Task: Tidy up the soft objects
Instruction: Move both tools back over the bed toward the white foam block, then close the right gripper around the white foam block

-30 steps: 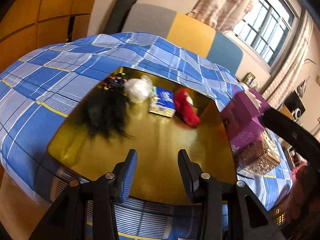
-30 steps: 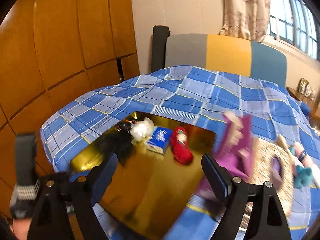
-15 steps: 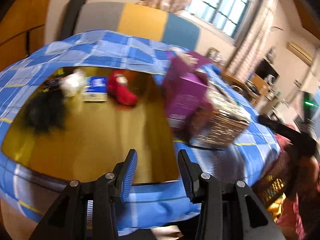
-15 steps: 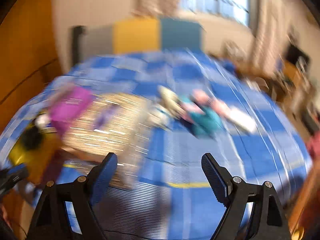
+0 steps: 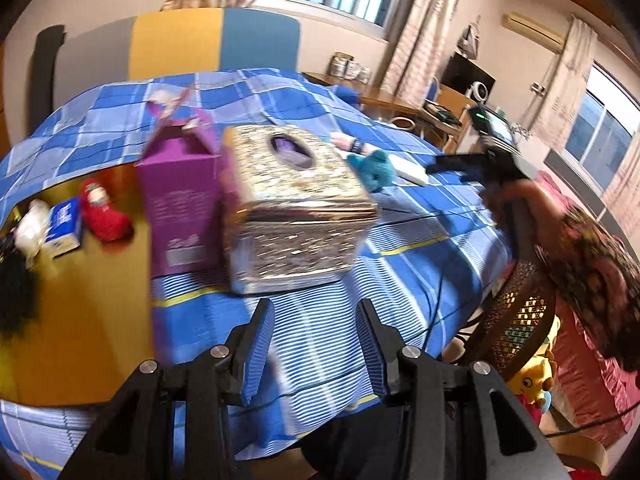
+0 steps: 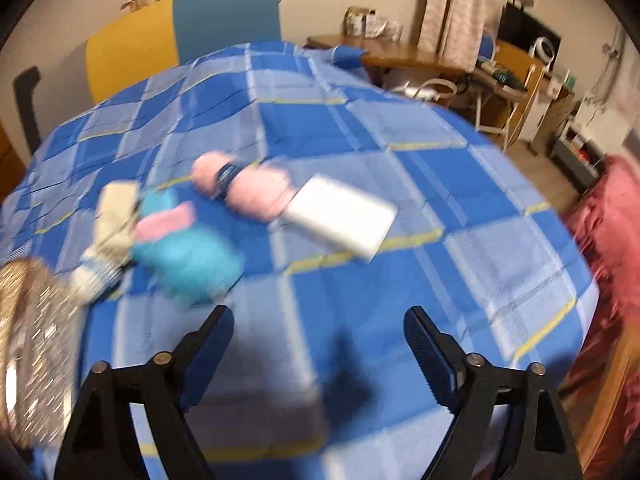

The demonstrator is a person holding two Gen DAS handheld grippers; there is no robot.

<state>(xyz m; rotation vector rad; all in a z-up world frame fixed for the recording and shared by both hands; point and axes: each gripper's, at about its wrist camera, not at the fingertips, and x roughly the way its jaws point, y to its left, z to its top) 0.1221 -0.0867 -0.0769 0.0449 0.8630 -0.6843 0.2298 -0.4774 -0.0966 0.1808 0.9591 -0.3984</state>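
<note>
Soft things: a teal plush toy (image 6: 188, 254), a pink plush roll (image 6: 248, 186) with a dark band and a cream plush piece (image 6: 110, 232) lie bunched on the blue checked bedspread (image 6: 360, 140); all are blurred, so finer detail cannot be told
Beside them: a flat white pack (image 6: 340, 220) lies touching the pink roll's right end, its long side slanting down to the right
Right gripper: the right gripper (image 6: 318, 354) points down at bare bedspread, jaws wide and opening, nothing between them
Key relation: the cluster lies ahead of the right gripper's fingers and off to their left; the teal toy is the nearest piece, just beyond the left fingertip (image 6: 218, 322)
Long axis: the pink roll runs from upper left to lower right, slanted across the line between the jaws, so a grasp on it would likely need the wrist turned
Left gripper: the left gripper (image 5: 316, 326) is partly open and holds nothing, over the bedspread in front of a silver tissue box (image 5: 296, 204)
Nearer hand: the right, by my reading; in the left view the teal toy (image 5: 374, 168) sits behind the box, well apart from that gripper
Containers: a purple open carton (image 5: 180, 196) stands touching the box's left side
Farther out: a red plush (image 5: 104, 216) and a blue tissue packet (image 5: 64, 228) lie on a yellow board (image 5: 80, 320)
</note>
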